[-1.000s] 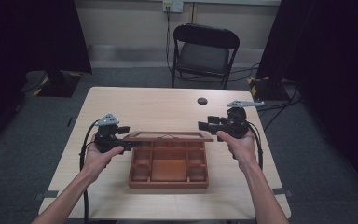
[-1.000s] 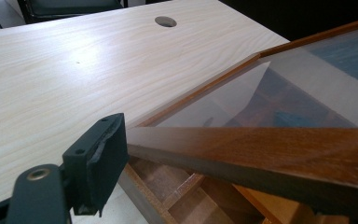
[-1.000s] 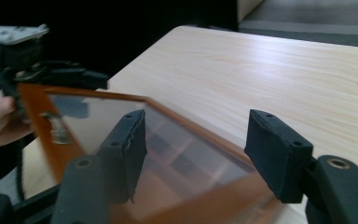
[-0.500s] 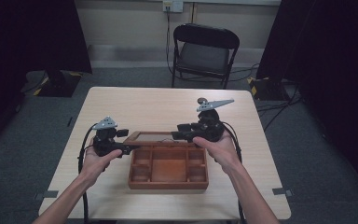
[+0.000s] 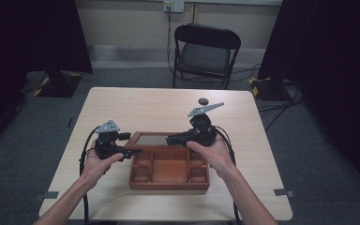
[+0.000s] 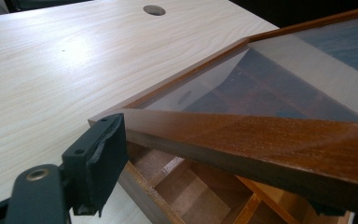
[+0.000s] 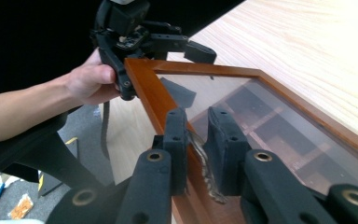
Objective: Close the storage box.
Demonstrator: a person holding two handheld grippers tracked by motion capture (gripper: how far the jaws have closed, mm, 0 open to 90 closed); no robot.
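A light wood-grain desk (image 5: 136,108) with rounded corners stands on a grey carpeted floor (image 5: 37,136). On the desk, toward the person's side and about midway between the left and right edges, rests a brown wooden compartment box (image 5: 168,172), its partitioned inside open to the high view. A small round dark hole (image 5: 203,100) sits in the desk top near the far edge, well apart from the box; the left gripper view shows it too. Beyond the far edge, a black folding chair (image 5: 207,52) stands on the floor.
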